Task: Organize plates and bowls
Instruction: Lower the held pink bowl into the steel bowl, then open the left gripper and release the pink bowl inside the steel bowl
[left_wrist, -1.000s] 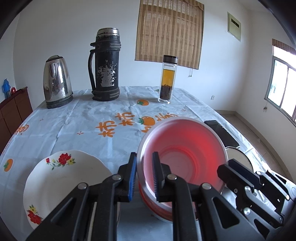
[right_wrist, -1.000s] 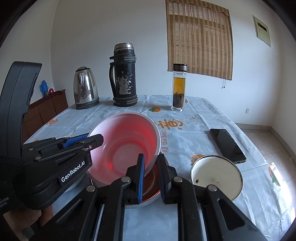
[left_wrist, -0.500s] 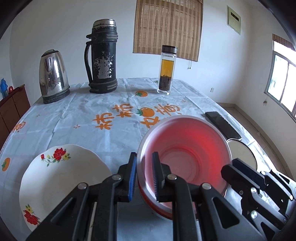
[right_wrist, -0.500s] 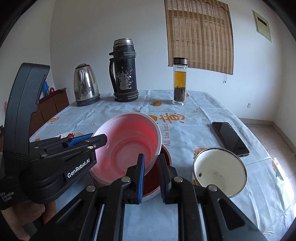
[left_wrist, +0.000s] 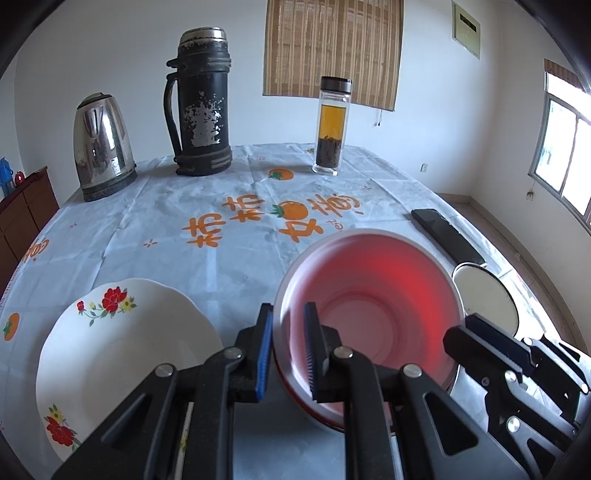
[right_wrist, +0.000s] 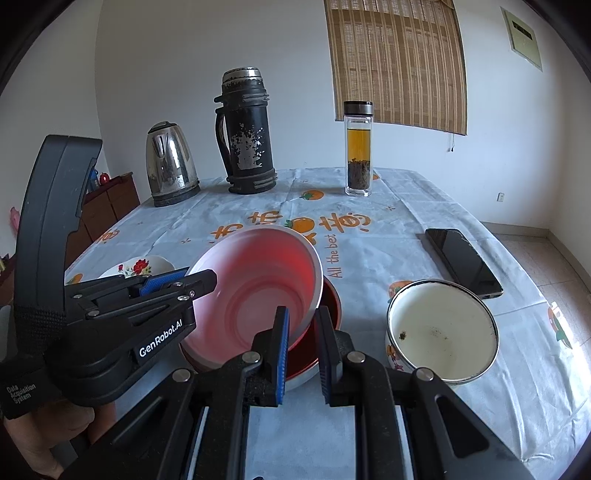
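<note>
The tablecloth (left_wrist: 155, 221) is pale blue-white, printed with orange characters and small oranges with green leaves. The upper bowl (left_wrist: 373, 314) glows pink to red inside under a white rim; the bowl beneath it (right_wrist: 325, 332) is deep red with a silvery outer rim. The plate (left_wrist: 122, 350) is white with red flowers, yellow blossoms and green leaves. The enamel bowl (right_wrist: 441, 332) is cream inside with dark specks. The flask (left_wrist: 201, 110) is black with worn silver patches, the kettle (left_wrist: 101, 144) shiny steel. The bottle (left_wrist: 332, 125) holds amber tea over dark leaves. The phone (right_wrist: 461, 262) is black. The gripper pads (right_wrist: 282, 350) are blue on black.
</note>
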